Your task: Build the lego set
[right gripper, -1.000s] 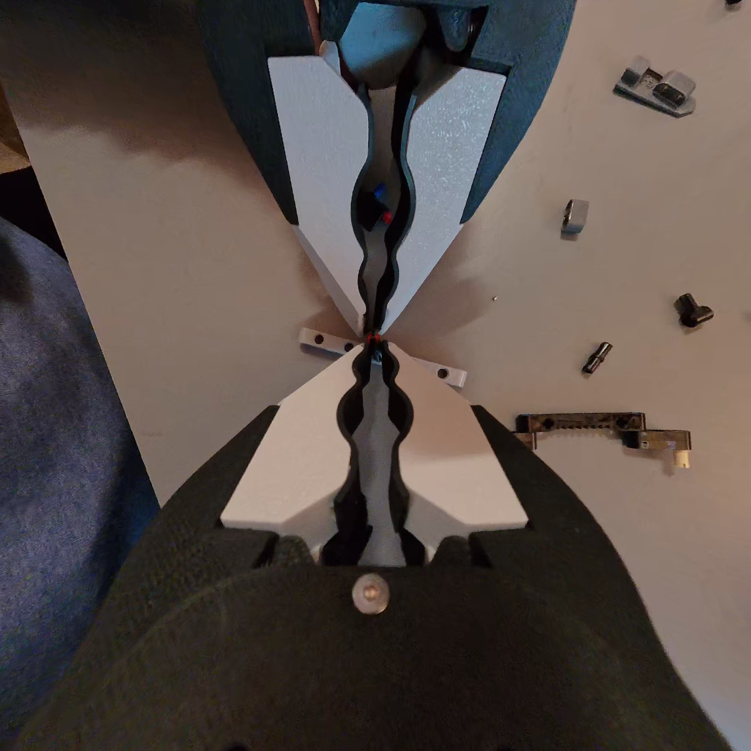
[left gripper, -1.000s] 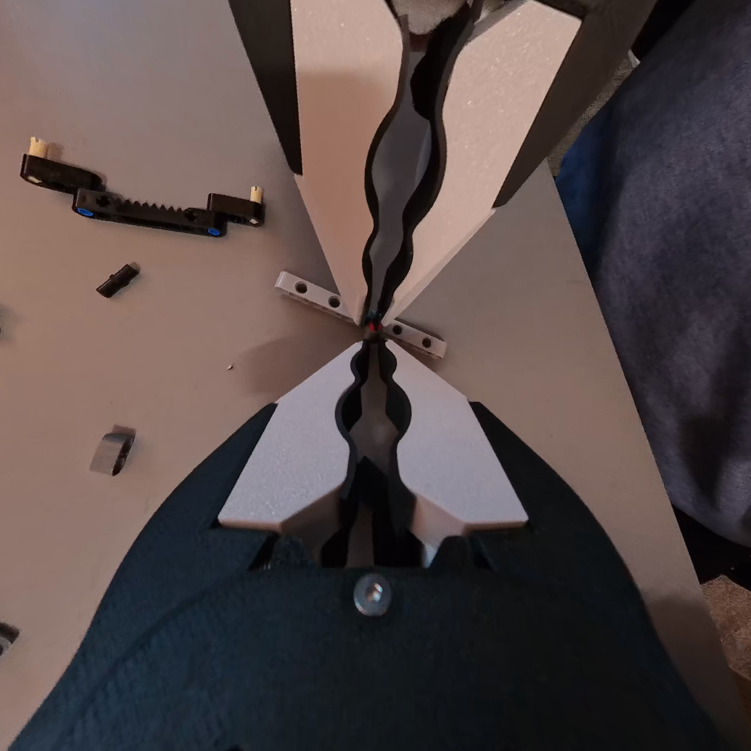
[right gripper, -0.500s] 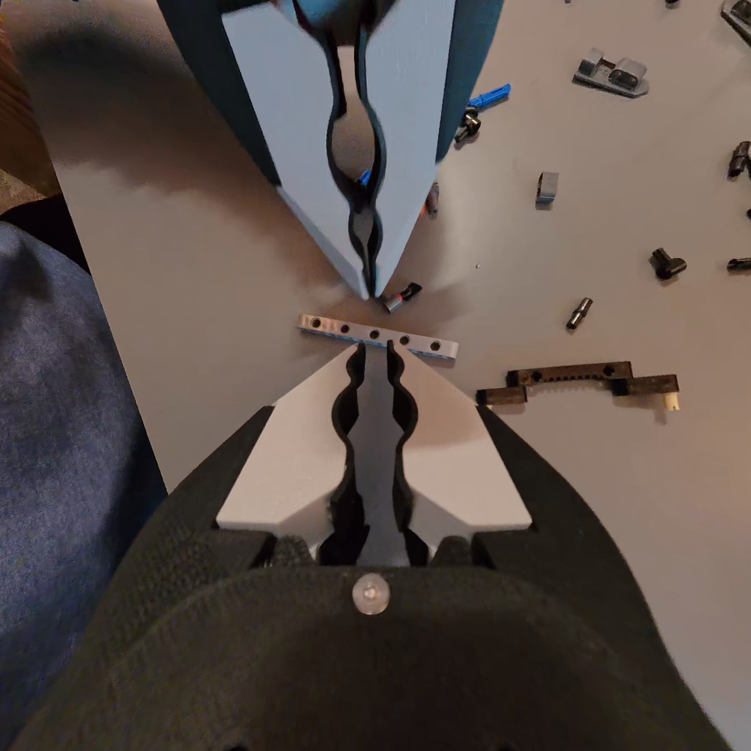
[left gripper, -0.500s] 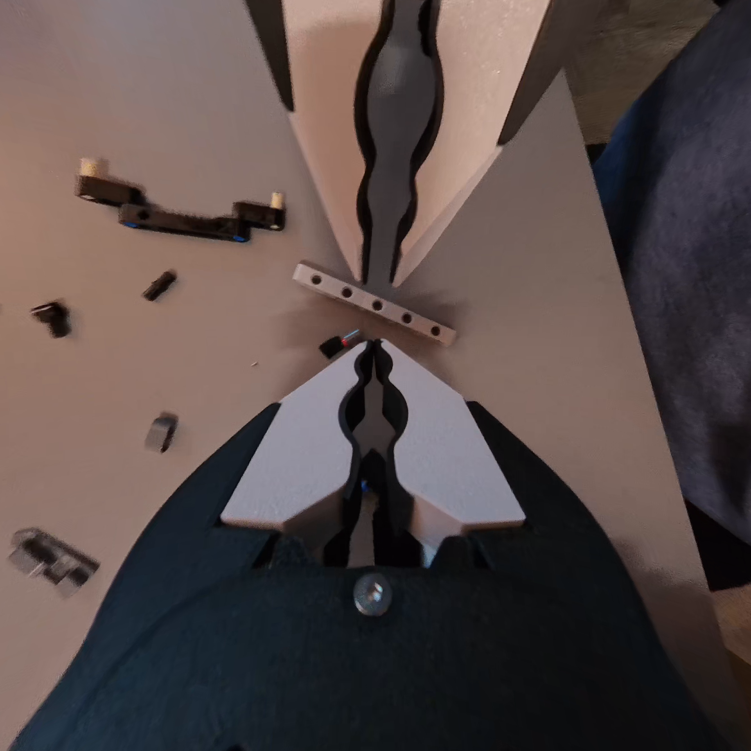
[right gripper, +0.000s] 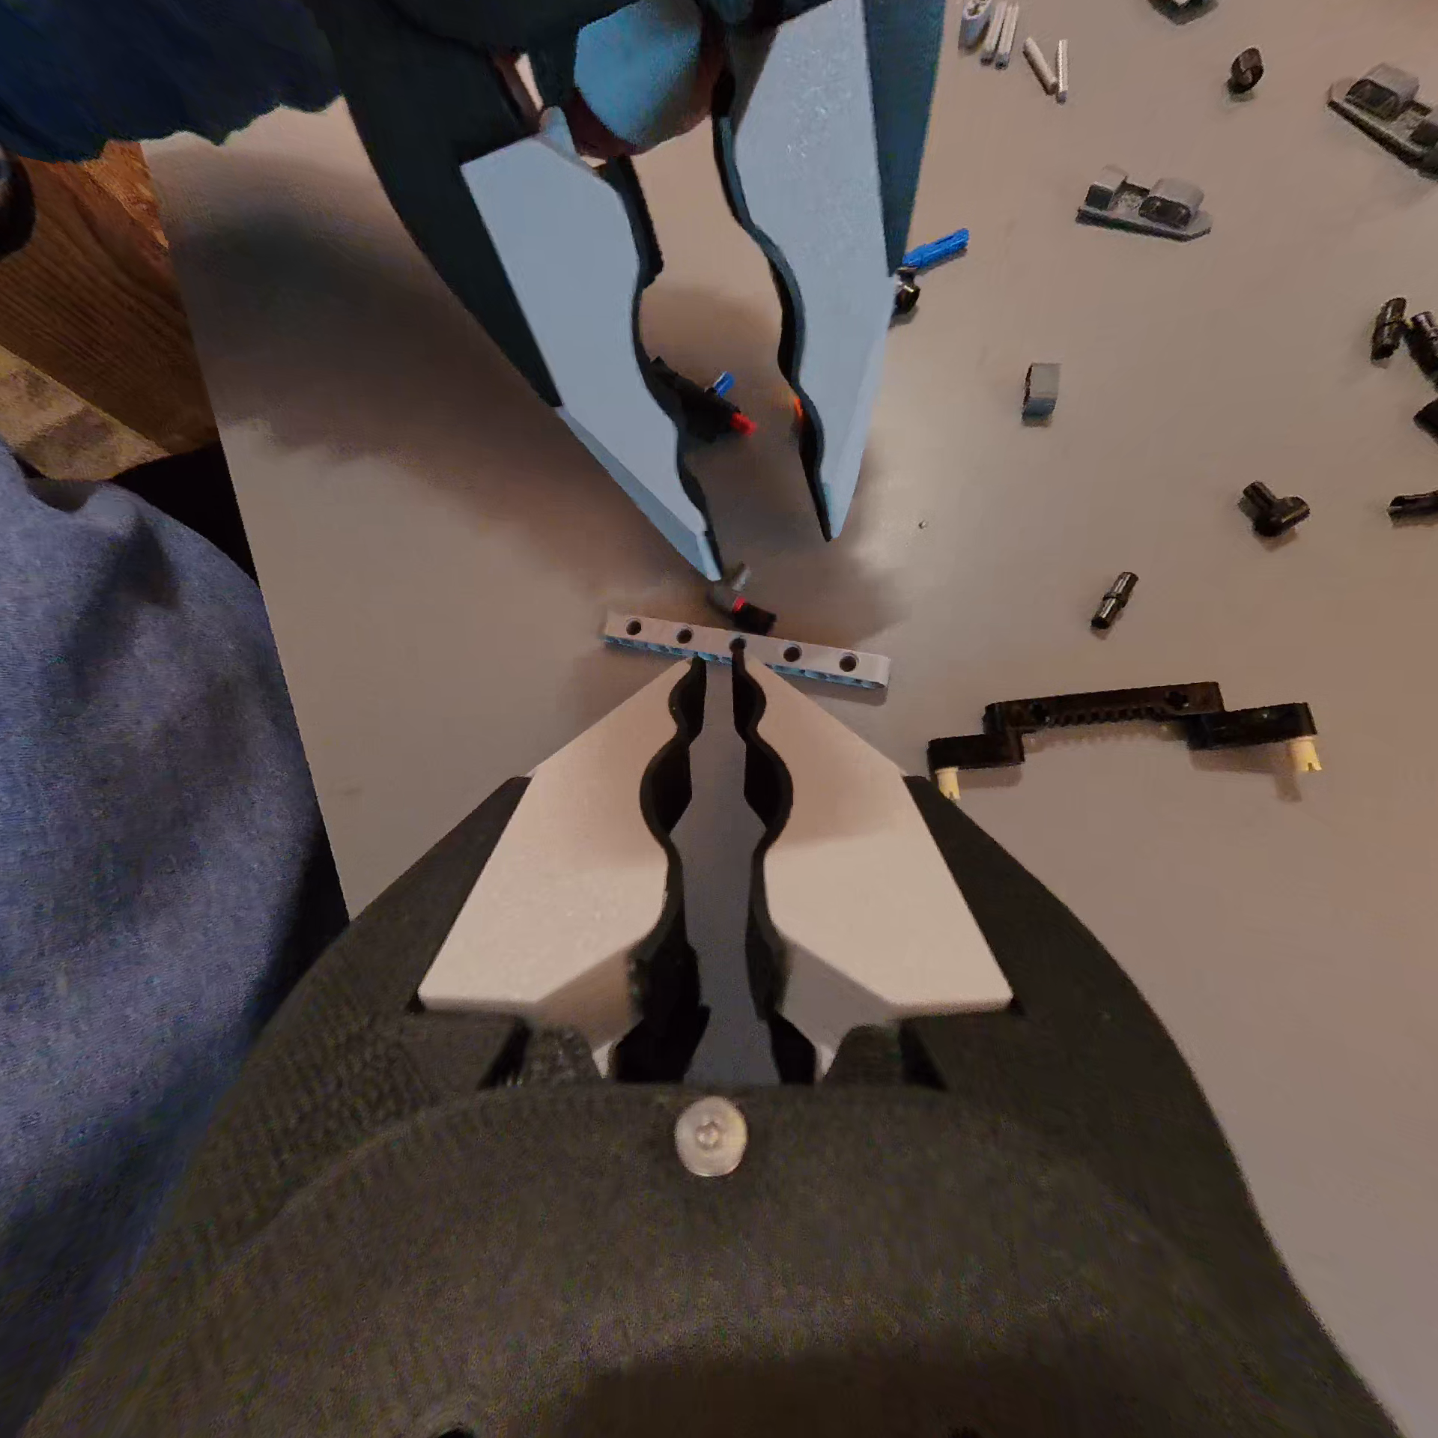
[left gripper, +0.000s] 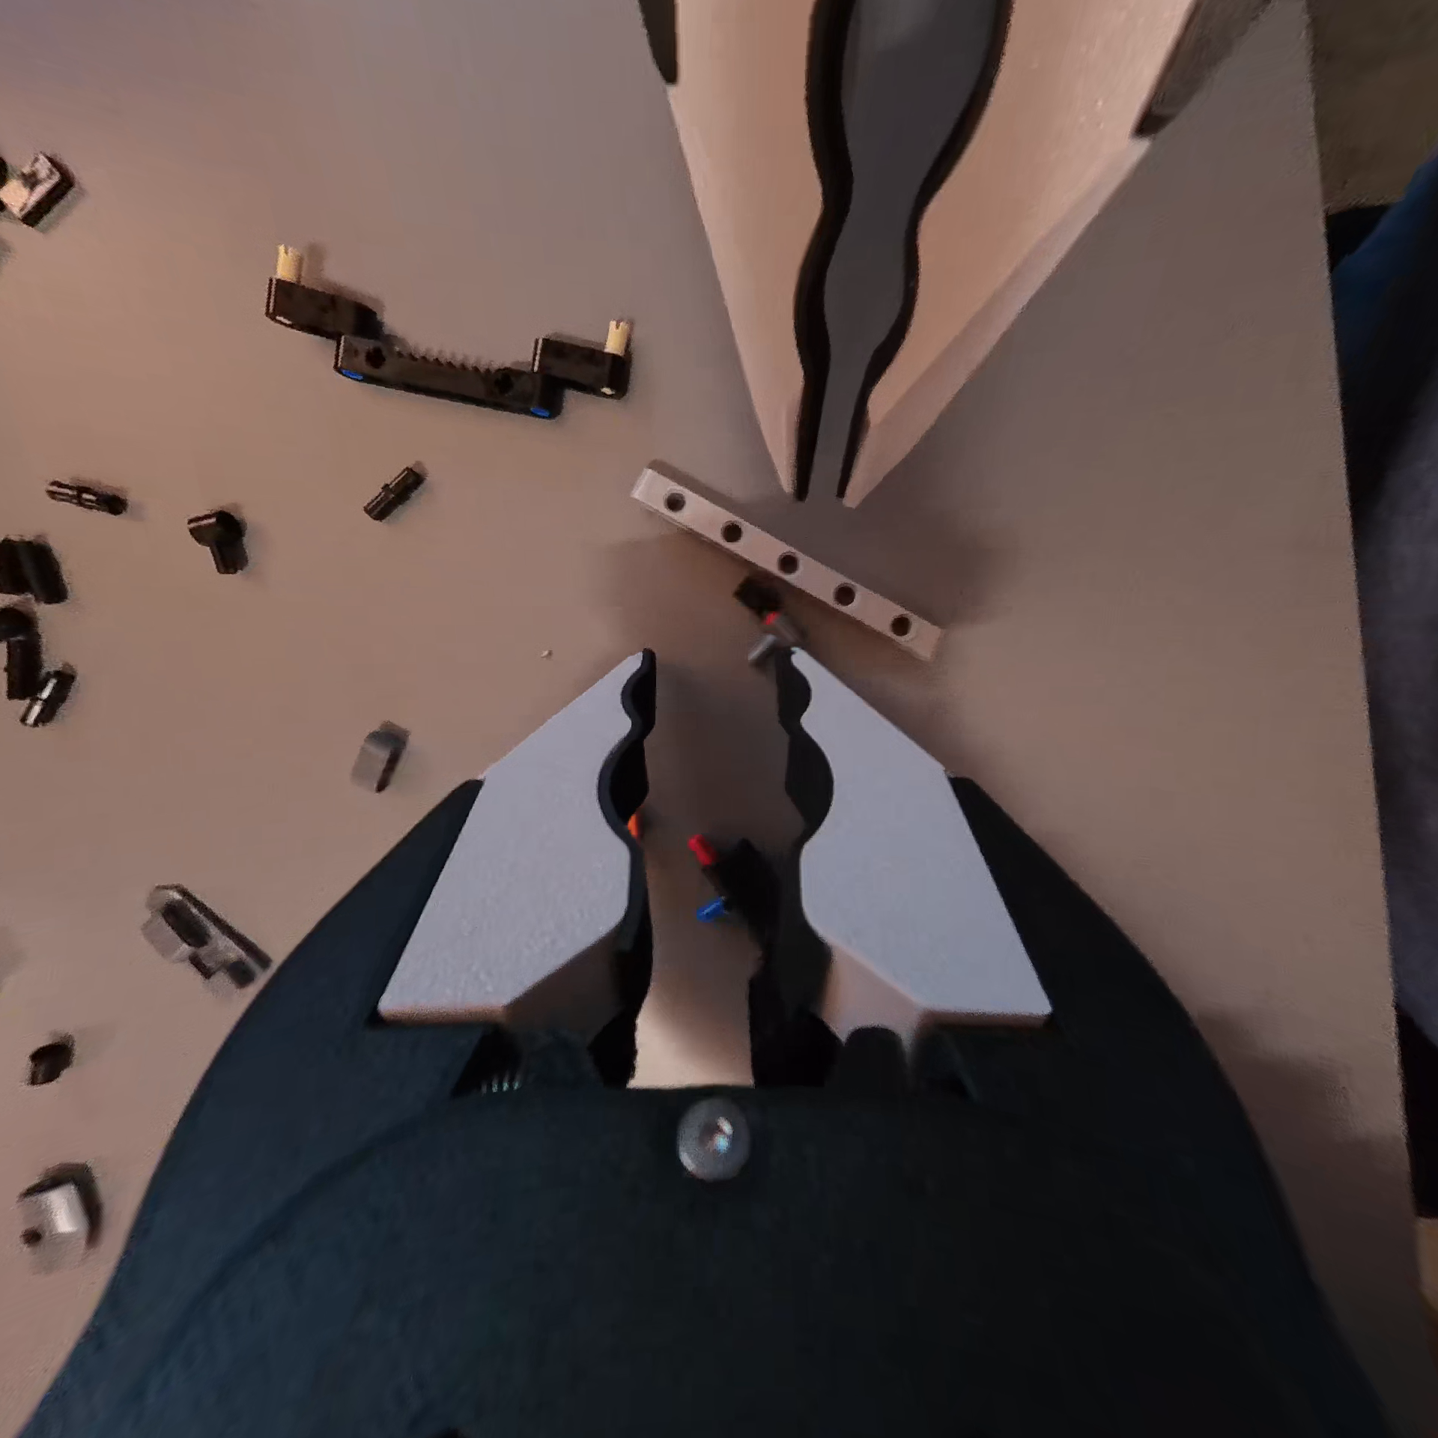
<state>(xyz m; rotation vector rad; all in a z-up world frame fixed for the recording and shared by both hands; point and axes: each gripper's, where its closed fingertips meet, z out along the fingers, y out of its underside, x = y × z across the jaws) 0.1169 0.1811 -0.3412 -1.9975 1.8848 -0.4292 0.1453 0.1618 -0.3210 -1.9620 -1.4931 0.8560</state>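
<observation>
left gripper parted wide, right gripper narrowly parted, possibly touching flat holed grey beam, small pin beside

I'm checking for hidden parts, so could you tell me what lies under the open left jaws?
Between the left gripper's jaws, a black connector with red and blue pins lies on the table. An orange bit peeks out; the rest is covered.
</observation>
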